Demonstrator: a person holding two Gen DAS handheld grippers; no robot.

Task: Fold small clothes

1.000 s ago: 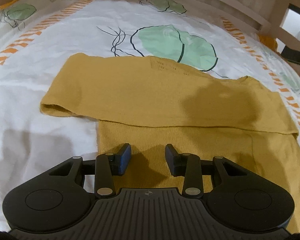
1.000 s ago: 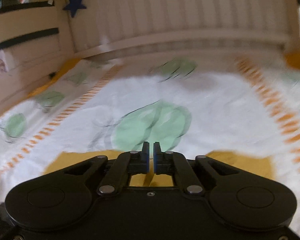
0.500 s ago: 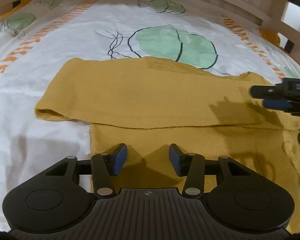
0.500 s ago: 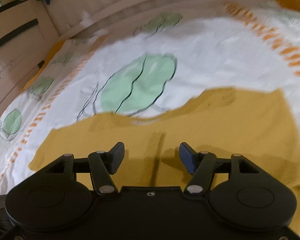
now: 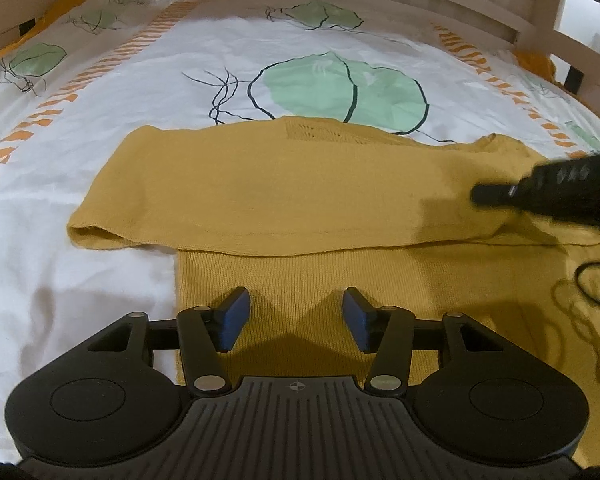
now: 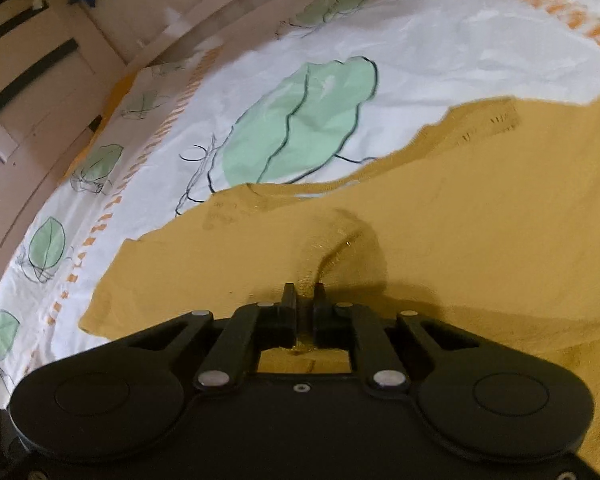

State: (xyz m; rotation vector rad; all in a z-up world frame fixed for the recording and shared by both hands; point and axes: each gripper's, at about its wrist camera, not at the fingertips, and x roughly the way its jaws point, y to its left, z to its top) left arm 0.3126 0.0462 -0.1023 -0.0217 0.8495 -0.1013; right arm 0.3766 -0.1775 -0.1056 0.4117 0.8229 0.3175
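A: Where's the top (image 5: 300, 200), and how far folded?

B: Flat on the bed (image 5: 140, 80). One band is turned over the body; the rest looks undone, I'd say early.

A: Its long axis?

B: Left to right across the left view, sleeve end at left.

A: The tongs?

B: Right tongs (image 6: 303, 300) pinch a ridge of the top. Left tongs (image 5: 296, 318) are spread and opening above it, nothing between.

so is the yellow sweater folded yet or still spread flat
Partly folded: the yellow sweater has its upper part doubled over in a band, its edge lying across the ribbed body below.
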